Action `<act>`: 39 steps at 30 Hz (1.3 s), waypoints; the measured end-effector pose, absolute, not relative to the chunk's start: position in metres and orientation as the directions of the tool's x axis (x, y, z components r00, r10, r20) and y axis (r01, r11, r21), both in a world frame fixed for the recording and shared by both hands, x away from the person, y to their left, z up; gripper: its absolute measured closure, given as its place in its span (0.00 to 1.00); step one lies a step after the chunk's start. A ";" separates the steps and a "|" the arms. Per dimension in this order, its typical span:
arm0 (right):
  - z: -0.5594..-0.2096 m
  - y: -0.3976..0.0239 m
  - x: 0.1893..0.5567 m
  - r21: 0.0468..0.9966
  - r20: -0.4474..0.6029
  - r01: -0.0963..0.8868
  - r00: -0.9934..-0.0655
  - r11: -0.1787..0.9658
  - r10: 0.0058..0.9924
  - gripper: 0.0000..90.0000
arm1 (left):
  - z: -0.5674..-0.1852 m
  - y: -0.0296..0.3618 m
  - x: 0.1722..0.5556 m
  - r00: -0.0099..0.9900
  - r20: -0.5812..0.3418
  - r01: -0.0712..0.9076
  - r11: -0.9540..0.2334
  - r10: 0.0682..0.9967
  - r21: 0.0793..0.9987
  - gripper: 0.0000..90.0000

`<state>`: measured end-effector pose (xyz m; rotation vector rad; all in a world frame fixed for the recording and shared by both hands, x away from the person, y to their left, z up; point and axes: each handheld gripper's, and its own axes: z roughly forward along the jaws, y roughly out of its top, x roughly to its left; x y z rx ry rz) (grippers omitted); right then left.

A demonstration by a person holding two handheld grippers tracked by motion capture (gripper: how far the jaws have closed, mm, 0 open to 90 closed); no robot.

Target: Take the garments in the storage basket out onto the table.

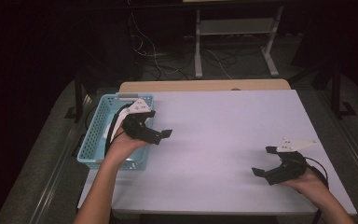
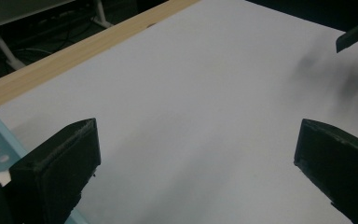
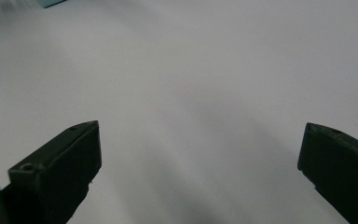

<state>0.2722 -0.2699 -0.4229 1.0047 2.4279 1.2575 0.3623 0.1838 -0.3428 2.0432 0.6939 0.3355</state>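
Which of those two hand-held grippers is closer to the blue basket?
Left. The left hand-held gripper sits at the blue basket's right rim; the right hand-held gripper is far across the table.

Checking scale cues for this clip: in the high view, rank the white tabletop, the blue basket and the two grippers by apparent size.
1. White tabletop.
2. Blue basket.
3. Left gripper and right gripper: they look alike, so no ranking between them.

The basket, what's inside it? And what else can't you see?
- Basket inside: high view, the left gripper and hand cover much of it; something white under the hand is unclear.
- Basket: left gripper view, cut off by the left edge.
- Right gripper: left gripper view, one finger shows, the edge cuts the rest.
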 end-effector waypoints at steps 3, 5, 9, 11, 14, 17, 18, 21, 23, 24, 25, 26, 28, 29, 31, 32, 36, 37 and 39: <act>-0.423 -0.270 0.272 0.789 0.105 0.470 -0.739 0.397 0.666 0.00 | -0.341 0.184 0.365 0.801 -0.037 0.343 -0.407 0.598 0.847 0.00; -0.424 -0.270 0.272 0.787 0.104 0.470 -0.739 0.399 0.666 0.00 | -0.340 0.184 0.367 0.800 -0.036 0.342 -0.405 0.599 0.848 0.00; -0.425 -0.270 0.272 0.787 0.099 0.467 -0.740 0.403 0.665 0.00 | -0.339 0.183 0.370 0.801 -0.035 0.342 -0.410 0.597 0.846 0.00; -0.425 -0.270 0.272 0.787 0.098 0.467 -0.740 0.403 0.665 0.00 | -0.338 0.182 0.371 0.803 -0.032 0.339 -0.411 0.595 0.846 0.00; -0.425 -0.270 0.272 0.786 0.100 0.469 -0.739 0.403 0.666 0.00 | -0.337 0.181 0.374 0.802 -0.033 0.339 -0.408 0.597 0.848 0.00; -0.425 -0.270 0.272 0.783 0.100 0.472 -0.738 0.405 0.667 0.00 | -0.336 0.180 0.377 0.804 -0.031 0.335 -0.409 0.594 0.849 0.00; -0.425 -0.270 0.272 0.783 0.100 0.472 -0.738 0.405 0.667 0.00 | -0.336 0.179 0.378 0.803 -0.032 0.336 -0.407 0.595 0.849 0.00; -0.425 -0.270 0.272 0.785 0.098 0.469 -0.739 0.405 0.667 0.00 | -0.335 0.179 0.380 0.803 -0.031 0.337 -0.411 0.595 0.847 0.00; -0.425 -0.270 0.272 0.784 0.098 0.471 -0.737 0.404 0.669 0.00 | -0.335 0.179 0.382 0.802 -0.034 0.339 -0.408 0.596 0.848 0.00; -0.425 -0.270 0.273 0.785 0.097 0.470 -0.737 0.404 0.668 0.00 | -0.335 0.179 0.382 0.802 -0.034 0.338 -0.407 0.596 0.849 0.00; -0.425 -0.270 0.273 0.785 0.097 0.469 -0.737 0.404 0.668 0.00 | -0.335 0.179 0.383 0.802 -0.035 0.339 -0.405 0.596 0.849 0.00; -0.425 -0.270 0.273 0.785 0.096 0.469 -0.737 0.404 0.669 0.00 | -0.335 0.179 0.384 0.801 -0.034 0.339 -0.406 0.598 0.849 0.00; -0.425 -0.271 0.273 0.785 0.097 0.470 -0.736 0.403 0.670 0.00 | -0.334 0.180 0.386 0.801 -0.033 0.339 -0.407 0.598 0.848 0.00; -0.425 -0.271 0.273 0.786 0.098 0.470 -0.736 0.402 0.670 0.00 | -0.333 0.180 0.387 0.801 -0.032 0.339 -0.409 0.598 0.847 0.00; -0.425 -0.271 0.273 0.785 0.098 0.472 -0.735 0.401 0.671 0.00 | -0.332 0.180 0.388 0.800 -0.033 0.340 -0.408 0.599 0.847 0.00; -0.425 -0.271 0.273 0.785 0.099 0.472 -0.735 0.401 0.671 0.00 | -0.332 0.180 0.389 0.800 -0.033 0.340 -0.406 0.600 0.848 0.00; -0.425 -0.271 0.273 0.786 0.099 0.472 -0.734 0.399 0.672 0.00 | -0.331 0.180 0.392 0.798 -0.032 0.340 -0.406 0.602 0.848 0.00; -0.425 -0.271 0.273 0.786 0.100 0.472 -0.733 0.399 0.673 0.00 | -0.330 0.180 0.393 0.797 -0.033 0.342 -0.406 0.603 0.847 0.00; -0.425 -0.271 0.273 0.786 0.100 0.473 -0.733 0.398 0.673 0.00 | -0.330 0.180 0.395 0.797 -0.030 0.340 -0.409 0.603 0.847 0.00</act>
